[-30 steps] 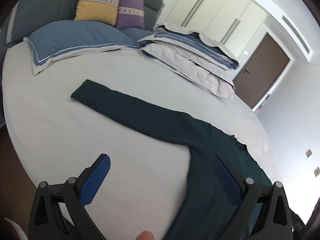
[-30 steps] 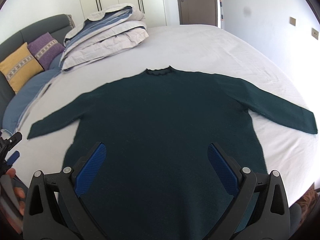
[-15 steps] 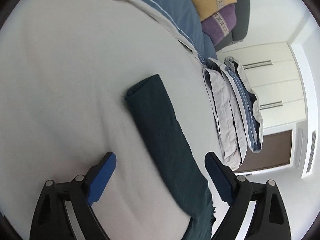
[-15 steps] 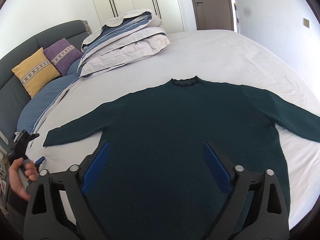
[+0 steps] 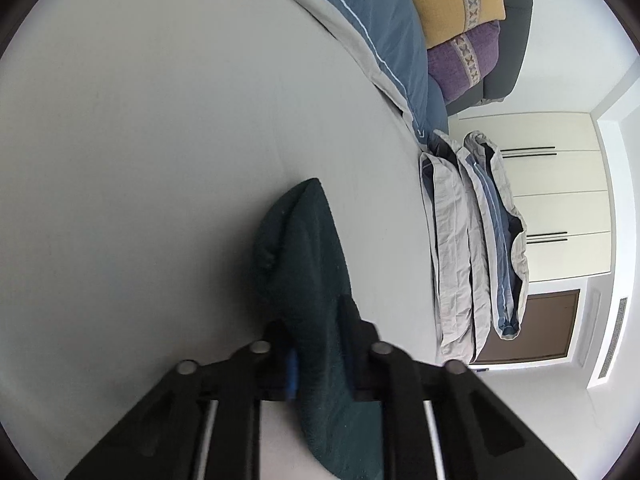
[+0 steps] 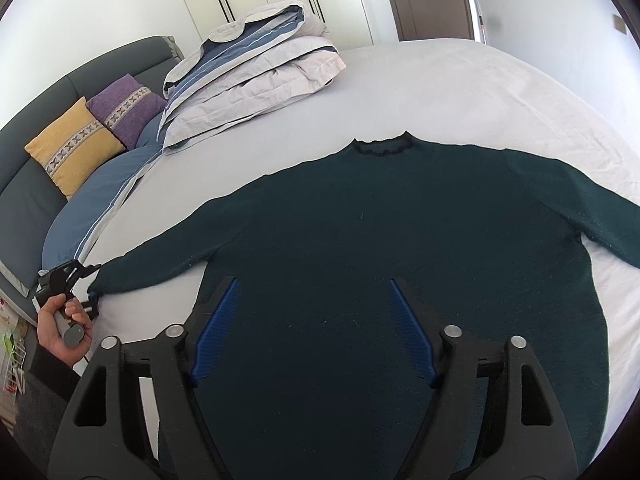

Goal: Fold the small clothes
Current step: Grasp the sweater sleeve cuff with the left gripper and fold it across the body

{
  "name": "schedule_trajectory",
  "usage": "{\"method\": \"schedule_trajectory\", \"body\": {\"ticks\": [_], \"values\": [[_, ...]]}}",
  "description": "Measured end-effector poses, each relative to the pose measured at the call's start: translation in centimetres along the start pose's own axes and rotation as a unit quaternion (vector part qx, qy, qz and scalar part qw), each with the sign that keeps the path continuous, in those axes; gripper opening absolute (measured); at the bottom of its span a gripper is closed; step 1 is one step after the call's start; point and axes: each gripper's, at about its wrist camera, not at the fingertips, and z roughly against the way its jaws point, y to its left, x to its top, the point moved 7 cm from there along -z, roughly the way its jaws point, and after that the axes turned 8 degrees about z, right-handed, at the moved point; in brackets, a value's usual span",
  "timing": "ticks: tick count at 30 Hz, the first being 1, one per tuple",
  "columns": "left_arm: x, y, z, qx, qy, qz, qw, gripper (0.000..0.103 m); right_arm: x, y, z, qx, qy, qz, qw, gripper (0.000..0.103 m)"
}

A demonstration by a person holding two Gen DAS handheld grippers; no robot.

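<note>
Dark green sweater (image 6: 400,248) lies flat, front up, on the white bed (image 6: 460,80), collar away from the person, both sleeves spread out to the sides.

Left gripper (image 5: 320,344): clenched on the left sleeve (image 5: 304,248) near its cuff. Knit is bunched between the blue pads, the cuff end poking out past the fingertips. In the right wrist view the same gripper sits at the tip of that sleeve, at the bed's near left edge, a hand (image 6: 60,320) round its handle.

Right gripper (image 6: 316,332): jaws have just been closing but stand parted, over the lower middle of the sweater body. No cloth is pinched; pads do not press on anything I can make out. Released.

Relation that matters: the held sleeve runs long-axis outward from the shoulder toward the left gripper, so body and collar lie to the right of that grip. Judgement: the fold calls for carrying the cuff across, inward over the chest. Left hand is the nearer by far; it already has the cuff. Right gripper is nearer the hem and trunk, placed to pin or lift there. The right sleeve (image 6: 592,204) stretches well away from both, untouched.

Folded bedding (image 6: 256,80) and cushions (image 6: 88,140) sit well apart at the head of the bed.
</note>
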Motion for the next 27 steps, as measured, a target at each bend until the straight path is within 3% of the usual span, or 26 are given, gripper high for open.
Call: {"method": "schedule_trajectory", "body": {"ticks": [5, 7, 9, 10, 13, 16, 17, 22, 26, 27], "values": [[-3.0, -4.4, 0.2, 0.01, -0.01, -0.101, 0.9948, 0.008, -0.3, -2.6, -0.2, 0.0, -0.001, -0.027, 1.0, 0.051], [-5.8, -7.2, -0.2, 0.012, -0.002, -0.159, 0.9872, 0.008, -0.4, -4.1, -0.2, -0.003, -0.003, -0.04, 0.999, 0.05], [-9.7, -10.2, -1.1, 0.016, 0.011, -0.23, 0.9731, 0.008, -0.5, -5.6, 0.0, -0.004, -0.007, -0.057, 0.998, 0.05], [-12.2, -11.8, -1.6, 0.018, 0.017, -0.269, 0.9628, 0.008, -0.6, -6.5, 0.2, -0.006, -0.01, -0.065, 0.998, 0.05], [-21.0, -15.2, -3.1, 0.026, 0.036, -0.394, 0.9181, 0.008, -0.6, -9.4, 0.8, -0.016, -0.019, -0.088, 0.996, 0.05], [-30.7, -16.6, -5.0, 0.03, 0.063, -0.498, 0.8647, 0.008, -0.8, -12.5, 1.6, -0.028, -0.026, -0.11, 0.993, 0.05], [-34.1, -16.7, -5.5, 0.029, 0.073, -0.526, 0.8468, 0.008, -1.0, -13.6, 1.8, -0.034, -0.029, -0.119, 0.992, 0.05], [-47.6, -14.9, -7.6, 0.022, 0.122, -0.62, 0.7748, 0.008, -1.7, -18.8, 3.2, -0.055, -0.041, -0.159, 0.985, 0.05], [-53.2, -12.4, -9.6, 0.037, 0.149, -0.647, 0.7466, 0.011, -2.5, -21.5, 3.6, -0.062, -0.041, -0.178, 0.981, 0.05], [-54.0, -11.6, -10.2, 0.046, 0.153, -0.653, 0.7405, 0.019, -2.7, -22.0, 3.5, -0.063, -0.04, -0.18, 0.981, 0.05]]}}
